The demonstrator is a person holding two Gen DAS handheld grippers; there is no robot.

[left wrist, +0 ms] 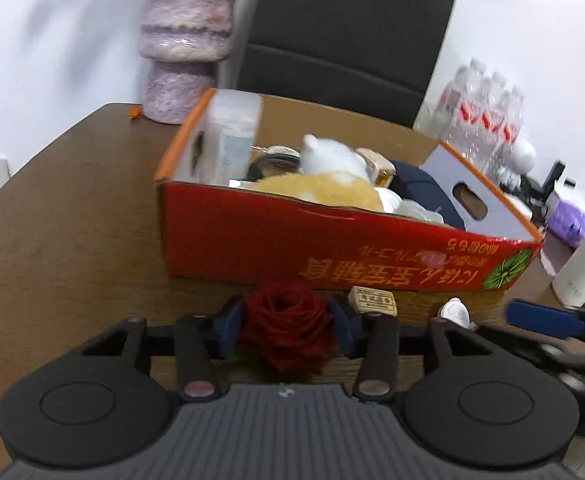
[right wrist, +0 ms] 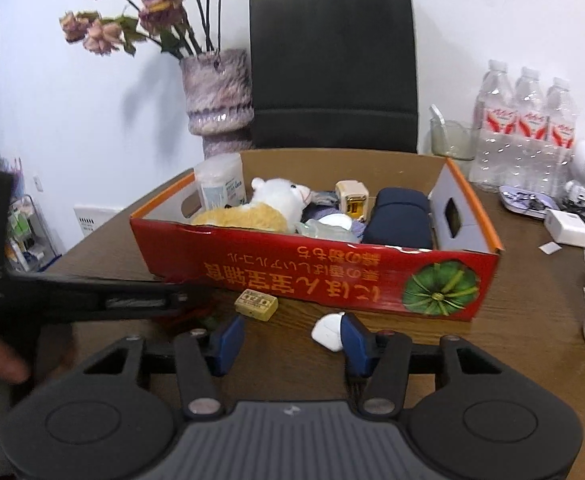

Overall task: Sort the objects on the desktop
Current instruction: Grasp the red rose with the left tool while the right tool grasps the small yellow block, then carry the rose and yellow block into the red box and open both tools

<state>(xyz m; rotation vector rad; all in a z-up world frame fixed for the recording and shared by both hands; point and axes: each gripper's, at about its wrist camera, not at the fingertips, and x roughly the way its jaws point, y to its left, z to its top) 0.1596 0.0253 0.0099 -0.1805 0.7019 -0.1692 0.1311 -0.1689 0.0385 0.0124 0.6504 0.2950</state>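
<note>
3 loose things lie on the bench (right wrist: 512, 300) in front of the red box (left wrist: 332, 248): a dark red rose (left wrist: 286, 326), a small yellow eraser (left wrist: 373, 300) and a white earbud case (right wrist: 328, 332). The left claw (left wrist: 288, 326) has its blue pads on either side of the rose head and looks closed on it, just short of the box's front wall. The right claw (right wrist: 292, 340) stands open and empty; the earbud case sits just beside its right pad, and the eraser lies nearer the box.

The rose looks light and soft, and its petals would likely bruise or shed under a hard squeeze, so a gentle hold on the bloom, or lower on the stem, seems safest. The stem is hidden. The earbud case looks smooth and rounded and may slip; its flatter sides would suit a grip. The eraser is a firm block, easy to pinch.

The box front carries upside-down yellow Japanese lettering and a green pumpkin picture. The eraser's label is too small to read. Inside the box lie a plush toy (right wrist: 268, 204), a navy pouch (right wrist: 398, 220) and a clear tub (right wrist: 220, 184).
</note>
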